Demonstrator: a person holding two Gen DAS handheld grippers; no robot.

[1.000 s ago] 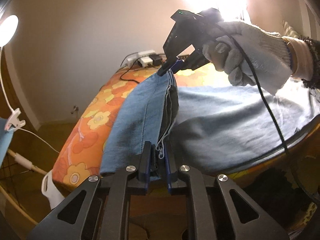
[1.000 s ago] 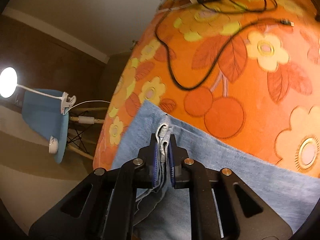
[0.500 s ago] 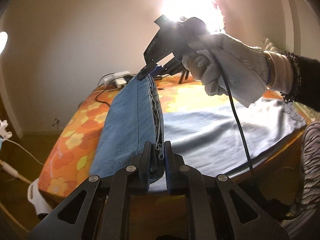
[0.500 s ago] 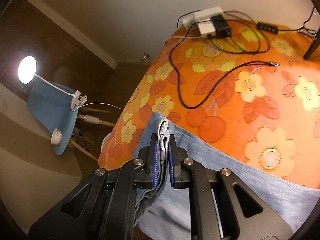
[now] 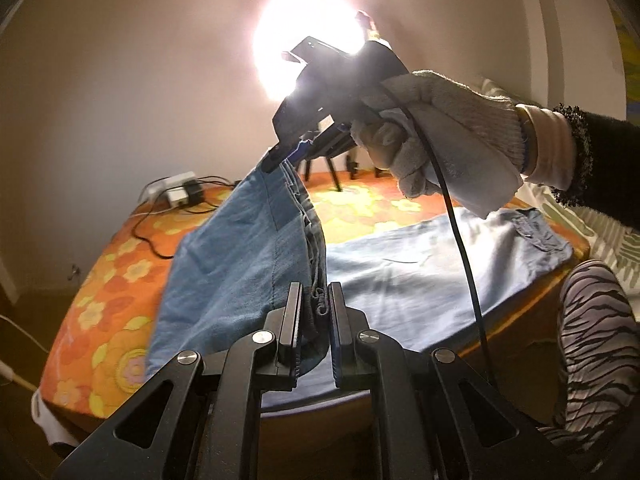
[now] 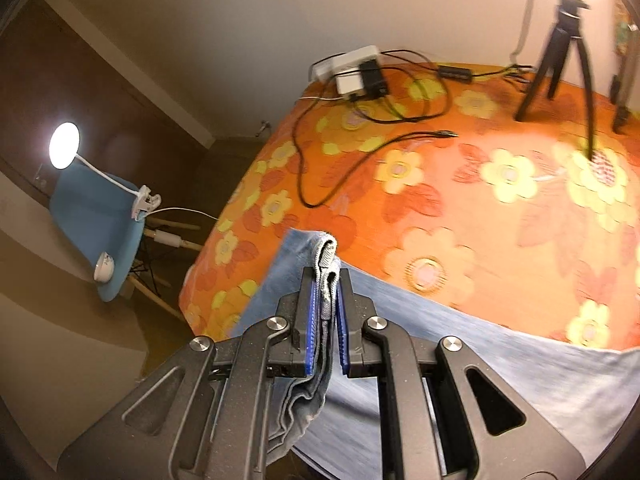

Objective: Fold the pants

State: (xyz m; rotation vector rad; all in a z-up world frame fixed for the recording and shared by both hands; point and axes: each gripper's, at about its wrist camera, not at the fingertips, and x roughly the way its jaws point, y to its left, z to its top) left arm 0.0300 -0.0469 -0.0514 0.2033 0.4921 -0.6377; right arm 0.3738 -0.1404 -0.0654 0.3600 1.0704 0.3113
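Note:
Blue denim pants (image 5: 420,268) lie across a round table with an orange flowered cloth (image 5: 120,264). My left gripper (image 5: 314,312) is shut on a bunched edge of the pants at the near side. My right gripper (image 5: 288,156), held by a gloved hand, is shut on the far end of the same edge and holds it up above the table. The lifted fabric (image 5: 240,248) hangs between them. In the right wrist view my right gripper (image 6: 326,300) pinches the folded hem (image 6: 328,256), with the pants (image 6: 460,340) trailing below.
A white power strip with plugs and black cables (image 6: 360,76) lies on the far part of the table. A black tripod (image 6: 568,52) stands at the back under a bright lamp. A blue chair with a clip lamp (image 6: 96,216) stands beside the table.
Both grippers have risen with the pants edge. The right gripper has lifted its end much higher above the table, and the fabric has peeled up off the cloth.

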